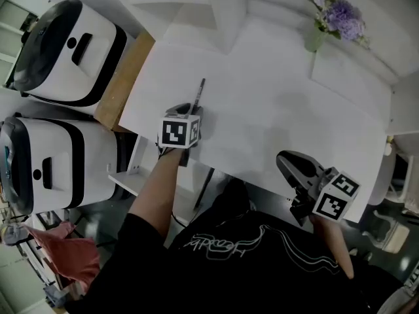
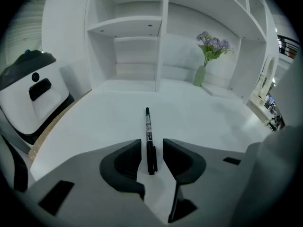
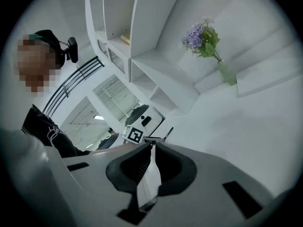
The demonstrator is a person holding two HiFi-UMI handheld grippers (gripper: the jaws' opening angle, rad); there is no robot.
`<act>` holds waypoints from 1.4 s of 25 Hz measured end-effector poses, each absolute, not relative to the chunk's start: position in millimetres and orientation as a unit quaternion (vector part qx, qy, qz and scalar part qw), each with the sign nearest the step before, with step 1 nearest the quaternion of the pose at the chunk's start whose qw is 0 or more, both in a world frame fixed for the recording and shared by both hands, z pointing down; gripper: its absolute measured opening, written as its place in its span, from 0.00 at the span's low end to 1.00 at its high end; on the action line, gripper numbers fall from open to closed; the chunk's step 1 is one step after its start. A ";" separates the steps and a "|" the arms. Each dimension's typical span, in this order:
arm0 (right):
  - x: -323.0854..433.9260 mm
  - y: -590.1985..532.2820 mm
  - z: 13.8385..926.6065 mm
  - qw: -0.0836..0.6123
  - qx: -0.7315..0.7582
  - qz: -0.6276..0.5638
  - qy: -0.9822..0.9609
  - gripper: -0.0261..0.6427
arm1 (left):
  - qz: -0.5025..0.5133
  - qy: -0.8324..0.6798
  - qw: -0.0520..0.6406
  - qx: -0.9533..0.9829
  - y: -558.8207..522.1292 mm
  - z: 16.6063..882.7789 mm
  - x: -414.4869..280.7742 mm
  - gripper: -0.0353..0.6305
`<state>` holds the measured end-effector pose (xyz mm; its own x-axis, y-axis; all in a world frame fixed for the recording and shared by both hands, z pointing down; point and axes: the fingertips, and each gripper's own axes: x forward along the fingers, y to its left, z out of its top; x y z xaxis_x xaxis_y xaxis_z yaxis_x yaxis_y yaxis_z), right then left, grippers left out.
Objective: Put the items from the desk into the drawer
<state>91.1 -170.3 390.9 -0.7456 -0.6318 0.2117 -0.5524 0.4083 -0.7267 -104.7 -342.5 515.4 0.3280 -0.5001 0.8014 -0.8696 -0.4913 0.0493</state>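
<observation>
Left gripper (image 2: 152, 148) jaws stand released astride one black pen (image 2: 149, 137), its label unreadable, on the desk (image 2: 203, 122); right gripper (image 3: 152, 148) is clenched, empty

A slim black pen (image 2: 149, 136) with a white printed band lies on the plain white desk (image 1: 275, 110). A pale green vase (image 2: 200, 76) holds purple flowers (image 2: 213, 44). The grey left gripper (image 2: 152, 145) has black pads (image 2: 124, 162) and a black-and-white square-patterned cube (image 1: 179, 133)
</observation>
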 end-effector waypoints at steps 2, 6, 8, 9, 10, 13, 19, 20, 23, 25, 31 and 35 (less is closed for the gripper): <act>92.3 -174.4 391.4 0.052 -0.355 -0.416 0.836 0.12 | 0.391 -0.436 0.250 0.771 -344.6 522.5 -106.7 0.28; 92.7 -179.1 391.3 0.057 -0.359 -0.416 0.833 0.12 | 0.403 -0.422 0.256 0.771 -344.2 526.7 -105.5 0.19; 92.4 -178.5 391.3 0.059 -0.361 -0.416 0.833 0.12 | 0.406 -0.417 0.255 0.772 -343.1 526.9 -104.2 0.18; 92.4 -177.5 391.3 0.059 -0.361 -0.416 0.833 0.12 | 0.406 -0.416 0.256 0.772 -342.7 526.8 -103.7 0.18; 92.5 -176.4 391.4 0.060 -0.361 -0.416 0.833 0.12 | 0.405 -0.417 0.258 0.772 -342.5 526.8 -103.4 0.17; 92.0 -172.6 391.6 0.063 -0.361 -0.417 0.832 0.12 | 0.399 -0.418 0.262 0.773 -342.1 526.9 -103.1 0.17; 88.7 -165.4 390.2 0.059 -0.359 -0.416 0.833 0.12 | 0.383 -0.424 0.267 0.776 -336.1 521.6 -102.9 0.16; 87.7 -164.0 390.1 0.057 -0.358 -0.416 0.834 0.13 | 0.378 -0.425 0.267 0.778 -333.4 518.6 -102.6 0.16; 80.0 -156.9 388.3 0.057 -0.353 -0.414 0.837 0.12 | 0.364 -0.426 0.265 0.785 -320.0 505.3 -106.2 0.16; 72.0 -150.7 386.5 0.055 -0.344 -0.412 0.842 0.12 | 0.349 -0.432 0.264 0.788 -308.3 492.8 -112.4 0.16; 50.8 -127.7 381.0 0.035 -0.308 -0.402 0.862 0.12 | 0.283 -0.479 0.256 0.791 -263.1 447.5 -138.5 0.16; 28.7 -111.3 376.4 0.021 -0.279 -0.397 0.874 0.13 | 0.251 -0.511 0.246 0.784 -229.4 420.5 -162.4 0.16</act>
